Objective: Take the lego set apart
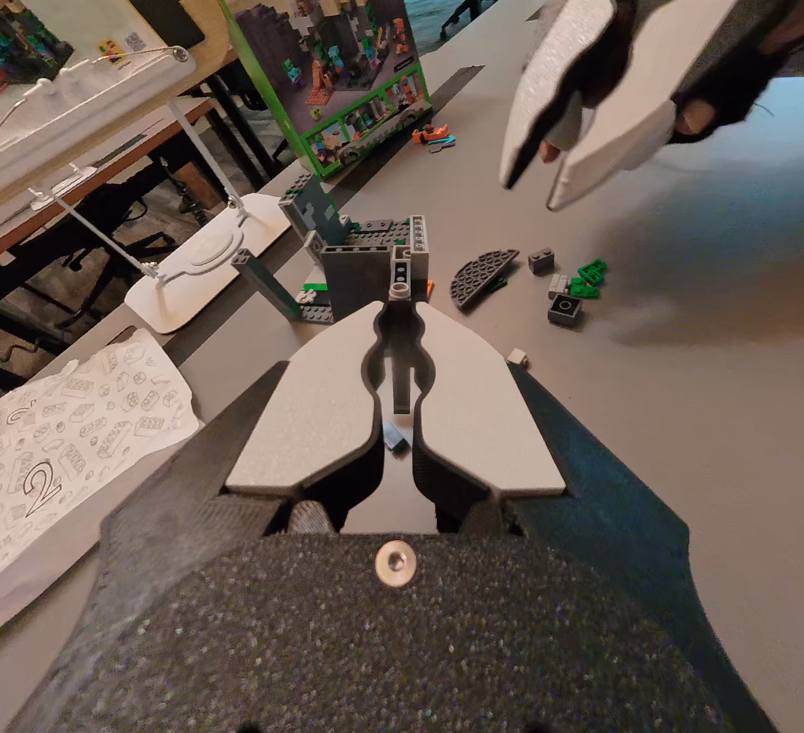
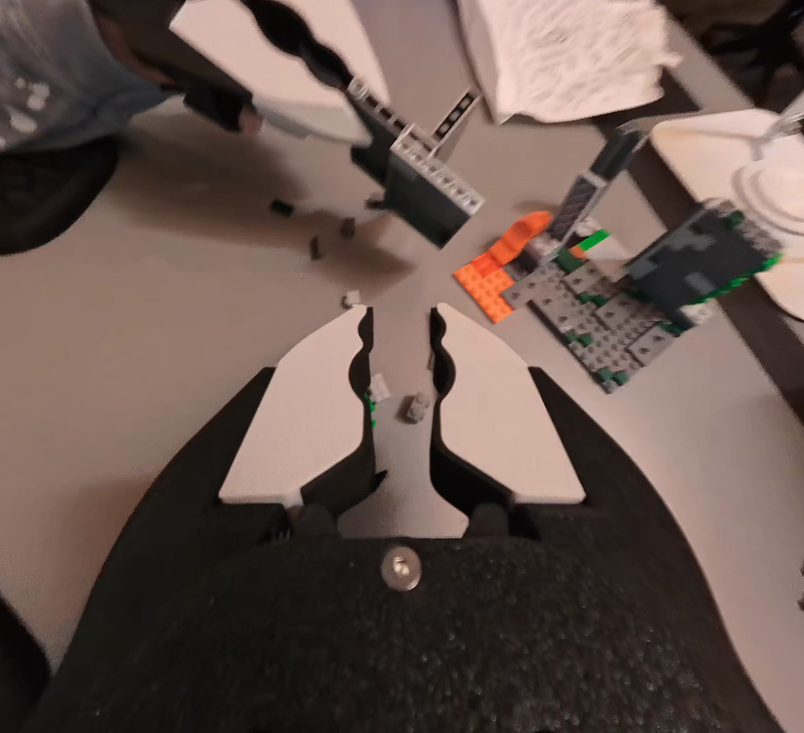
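Note:
My left gripper point(image 1: 401, 305) is shut on a dark grey wall section point(image 1: 356, 277) edged with light grey beams, and holds it clear of the table. The right wrist view shows that left gripper point(image 2: 374, 116) and the wall section point(image 2: 426, 199) in the air, apart from the rest of the lego set. The rest of the set point(image 2: 600, 320) is a grey studded base with an orange corner, a dark wall and a thin pillar; it also shows behind the held piece point(image 1: 378, 231). My right gripper point(image 2: 400, 312) is open and empty above the table; it also shows raised at the upper right point(image 1: 528, 194).
Loose pieces lie on the grey table point(image 1: 652, 451): a dark half-round plate point(image 1: 483, 277), green bits point(image 1: 587, 277), dark bricks point(image 1: 565, 310) and a small grey brick point(image 2: 416, 407). The lego box point(image 1: 339, 59), a white stand point(image 1: 204, 273) and a printed paper bag point(image 1: 78, 429) stand left. The left gripper's tips are roughly 10 cm from the right gripper's. About 15 cm separates my right fingertips from the set point(image 2: 600, 320).

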`<state>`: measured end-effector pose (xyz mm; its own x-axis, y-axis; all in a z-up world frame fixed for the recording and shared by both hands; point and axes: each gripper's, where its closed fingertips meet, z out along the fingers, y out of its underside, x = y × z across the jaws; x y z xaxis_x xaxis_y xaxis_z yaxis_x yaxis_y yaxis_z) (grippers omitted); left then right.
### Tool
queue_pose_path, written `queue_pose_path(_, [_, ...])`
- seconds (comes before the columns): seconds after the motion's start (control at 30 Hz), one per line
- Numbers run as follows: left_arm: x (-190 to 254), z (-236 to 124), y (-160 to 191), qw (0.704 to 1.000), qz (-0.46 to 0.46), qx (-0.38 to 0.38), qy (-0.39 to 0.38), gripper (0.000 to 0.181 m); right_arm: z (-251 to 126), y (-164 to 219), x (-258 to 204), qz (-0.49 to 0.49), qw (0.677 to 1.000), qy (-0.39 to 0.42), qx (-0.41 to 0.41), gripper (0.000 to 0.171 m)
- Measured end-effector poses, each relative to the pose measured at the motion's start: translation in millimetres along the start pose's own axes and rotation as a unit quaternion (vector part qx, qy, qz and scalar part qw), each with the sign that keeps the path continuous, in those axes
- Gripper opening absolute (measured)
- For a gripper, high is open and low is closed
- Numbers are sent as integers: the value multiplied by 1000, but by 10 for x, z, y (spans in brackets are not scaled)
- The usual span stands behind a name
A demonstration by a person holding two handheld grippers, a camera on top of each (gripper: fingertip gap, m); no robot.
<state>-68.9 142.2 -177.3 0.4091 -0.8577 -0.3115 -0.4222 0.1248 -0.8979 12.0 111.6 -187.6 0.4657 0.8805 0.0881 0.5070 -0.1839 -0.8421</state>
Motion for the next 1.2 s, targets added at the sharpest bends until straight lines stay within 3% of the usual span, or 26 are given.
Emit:
queue_pose_path(0.13, [153, -2, -49, 999, 18, 15, 36, 8, -6, -109, 106, -22, 998, 48, 27, 29])
queue_pose_path(0.3, [410, -19, -94, 994, 35, 31, 102, 8, 97, -125, -35, -77, 996, 44, 3, 28])
queue_pose_path(0.6, [497, -50, -79, 989, 21, 38, 141, 10, 144, -50, -290, -90, 995, -24, -27, 11])
queue_pose_path(0.83, [621, -144, -156, 973, -46, 67, 218, 33, 22, -108, -458, -11, 992, -125, 18, 8])
queue_pose_path(0.93, [640, -143, -125, 970, -56, 63, 229, 29, -11, -127, -515, -10, 989, -145, 26, 8])
queue_pose_path(1.03, [636, -138, -107, 969, -65, 59, 232, 12, -26, -116, -555, -24, 988, -152, 28, 8])
queue_pose_path(1.2, [627, -138, -151, 974, -45, 50, 217, 9, -34, -120, -481, -21, 991, -131, 29, 9])
